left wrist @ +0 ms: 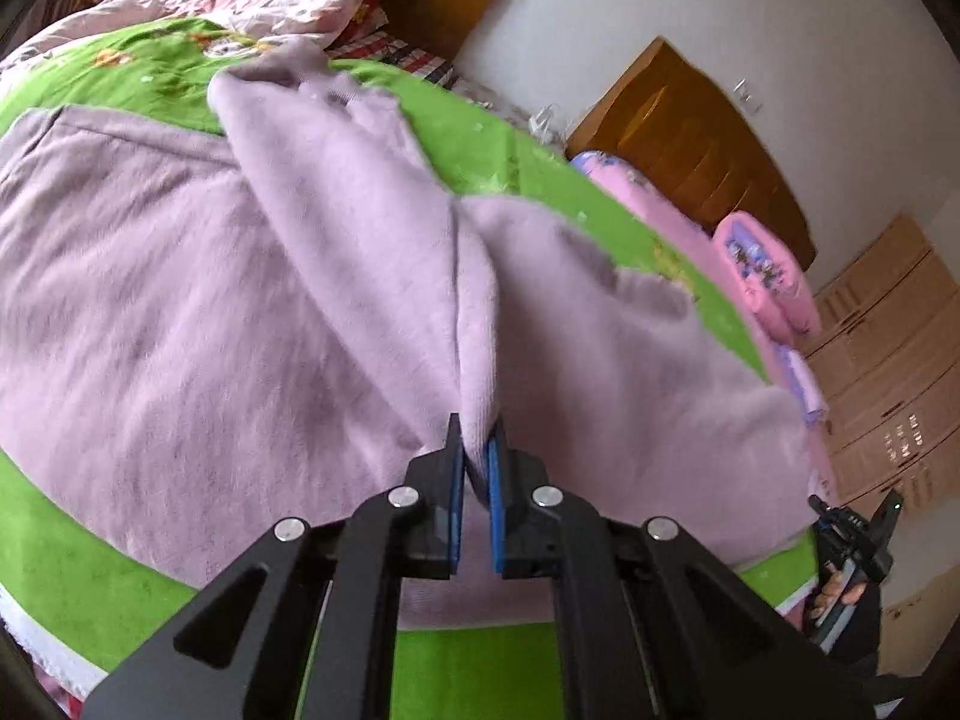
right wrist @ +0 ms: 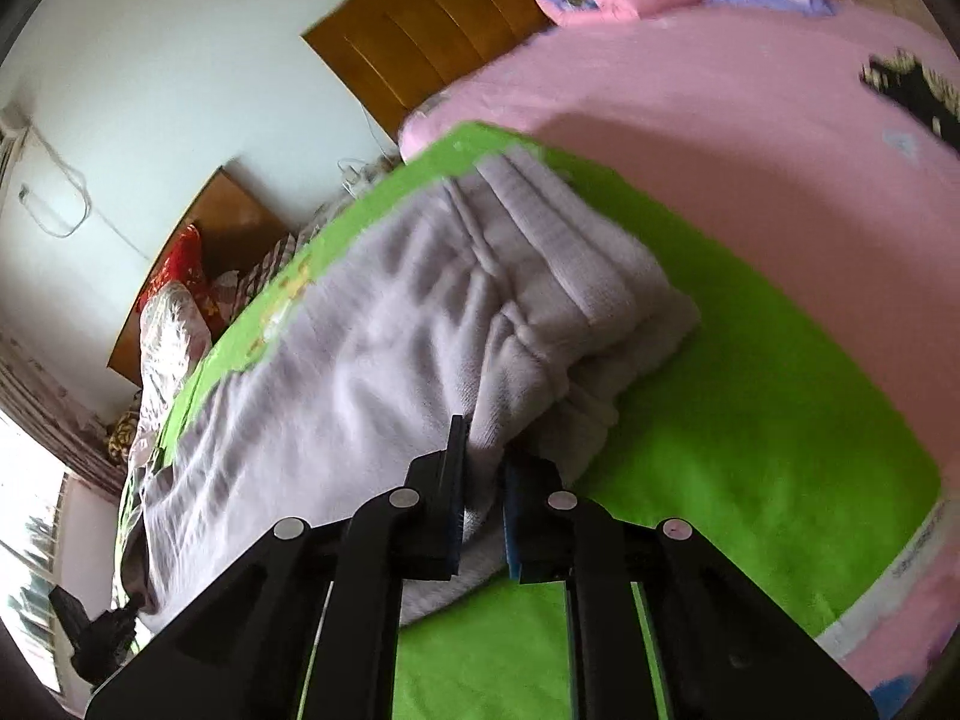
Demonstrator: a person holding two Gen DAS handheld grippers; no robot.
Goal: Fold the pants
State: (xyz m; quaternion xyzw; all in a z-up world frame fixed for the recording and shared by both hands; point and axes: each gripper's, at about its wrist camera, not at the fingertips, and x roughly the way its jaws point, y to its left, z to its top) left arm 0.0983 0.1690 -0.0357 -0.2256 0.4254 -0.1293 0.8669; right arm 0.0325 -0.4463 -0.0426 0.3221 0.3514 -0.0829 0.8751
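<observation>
Pants [right wrist: 372, 324] stretch lengthwise between both clamped claws.

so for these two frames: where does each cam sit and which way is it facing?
Left wrist: sits on the left claw, looking along its fingers across the lilac pants on the green blanket toward the wooden headboard; the claw is shut on a fabric ridge, and the person's other hand shows at lower right.
Right wrist: sits on the right claw, facing over the pants' folded end toward the pink bedding; the claw grips cloth.
Shared: pants, green blanket, pink bedding, headboard.
</observation>
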